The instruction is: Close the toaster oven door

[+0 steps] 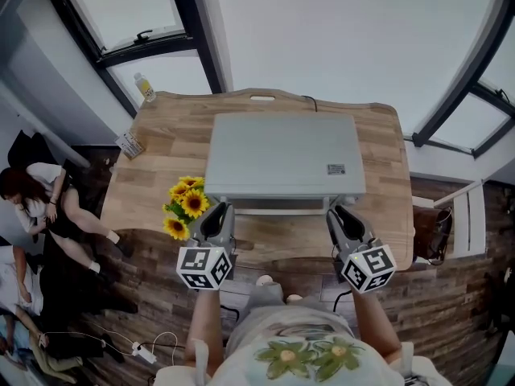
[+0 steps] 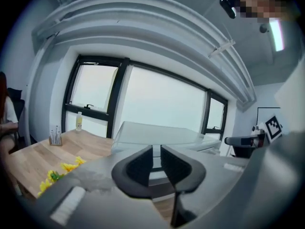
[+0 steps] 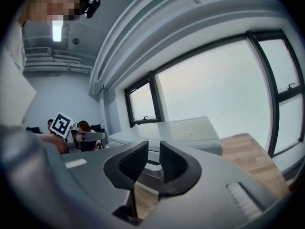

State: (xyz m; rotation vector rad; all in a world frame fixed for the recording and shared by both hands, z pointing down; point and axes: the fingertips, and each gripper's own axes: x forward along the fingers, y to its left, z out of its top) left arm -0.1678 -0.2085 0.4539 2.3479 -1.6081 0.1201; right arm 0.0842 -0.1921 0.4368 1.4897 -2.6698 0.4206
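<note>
The oven (image 1: 282,155) is sitting mid-worktop (image 1: 161,135), its front facing the person. The door (image 1: 278,207) along that front looks nearly up, though the head view is looking down too steeply to tell how far.

The left gripper (image 1: 219,211) is sitting at the door's left end and the right gripper (image 1: 338,212) at its right end. Each pair of jaws is standing narrowly apart and grasping nothing, with the oven's front showing through the gap.

By the look of it, the person is pushing the door shut with both tips.

To do this well:
- Both ends should be rising evenly so the door is not twisting.
- The push should be following the door's arc, turning from upward to toward the oven.
- The force should be gentle enough that the oven is not sliding back.
- The left gripper should be avoiding the sunflowers (image 1: 187,203) just beside it.
</note>
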